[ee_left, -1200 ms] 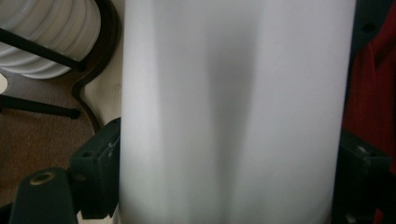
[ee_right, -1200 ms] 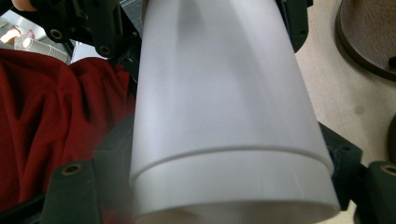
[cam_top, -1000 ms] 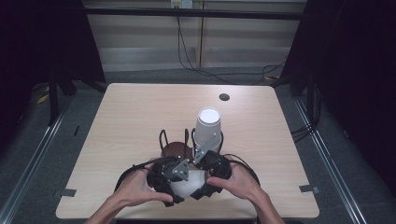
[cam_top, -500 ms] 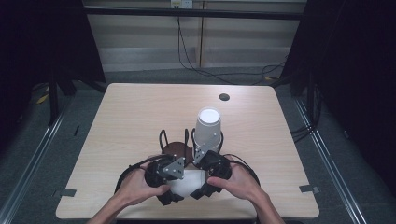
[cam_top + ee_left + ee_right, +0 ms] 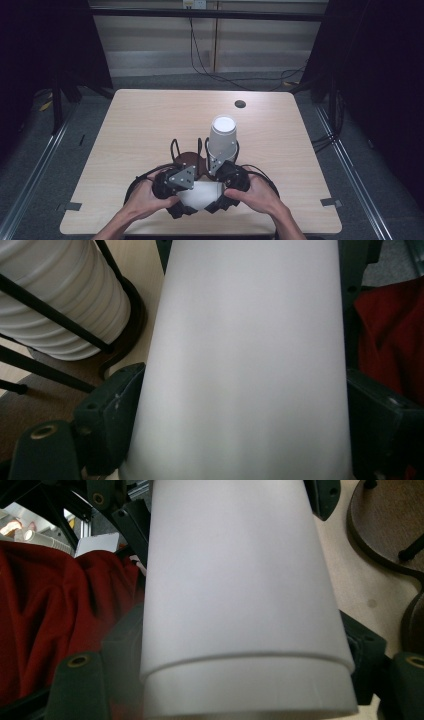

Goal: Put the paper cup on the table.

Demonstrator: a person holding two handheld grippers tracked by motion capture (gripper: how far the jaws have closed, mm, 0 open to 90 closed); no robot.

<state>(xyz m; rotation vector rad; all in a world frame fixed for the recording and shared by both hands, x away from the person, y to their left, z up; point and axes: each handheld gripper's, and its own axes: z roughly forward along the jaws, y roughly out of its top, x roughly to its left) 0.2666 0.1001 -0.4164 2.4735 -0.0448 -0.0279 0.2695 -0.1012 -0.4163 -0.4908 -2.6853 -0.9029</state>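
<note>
The cup (image 5: 245,360) between the jaws of the left gripper (image 5: 175,187) looks like matt white paper, smooth, with a faint seam line where a second cup nests in it. The gripper bodies are matt black plastic, scuffed at the edges, and the left one carries a dull grey plate. Beside them, the stack of cups (image 5: 60,295) is ribbed white paper in a thin black wire rack (image 5: 55,322). The counter (image 5: 150,125) is pale wood-grain laminate with a satin finish.
</note>
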